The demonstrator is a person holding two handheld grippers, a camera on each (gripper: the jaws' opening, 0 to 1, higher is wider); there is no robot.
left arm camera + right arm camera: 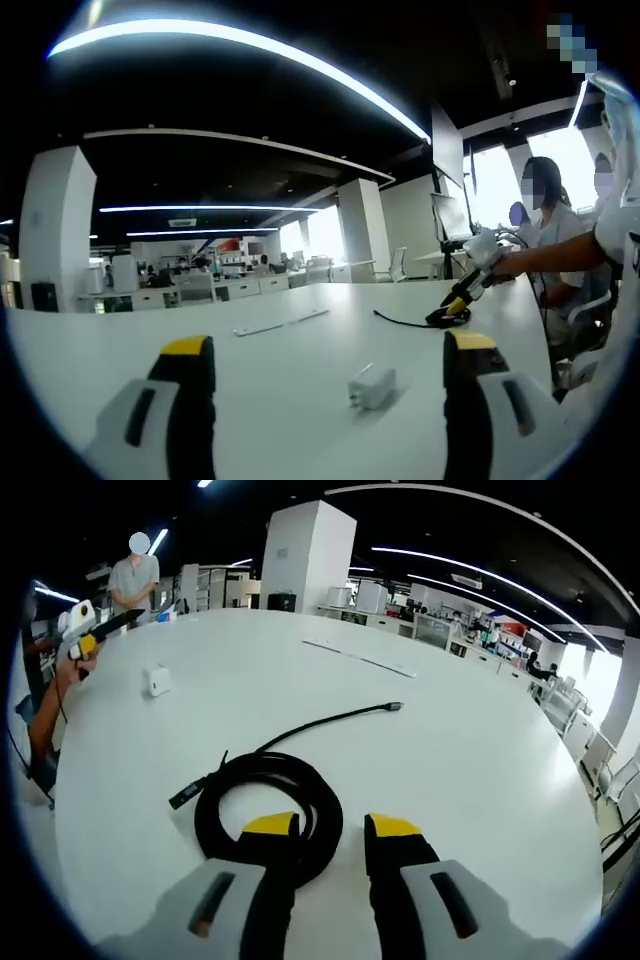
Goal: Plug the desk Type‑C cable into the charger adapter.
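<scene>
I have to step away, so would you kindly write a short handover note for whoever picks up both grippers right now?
Left gripper: open, holding nothing, facing the white charger adapter, which lies on the white table between its jaws and a little ahead.
Right gripper: open, holding nothing, right at the coiled black Type-C cable; one plug end stretches out ahead, the other lies left of the coil.
Done: nothing gripped, nothing plugged.
Left: pick up adapter and a cable plug, bring them together, insert.

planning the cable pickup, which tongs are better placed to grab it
Right. The right tongs are open right at the coiled black cable, while the left tongs face the white charger adapter, with the cable farther across the table.
</scene>
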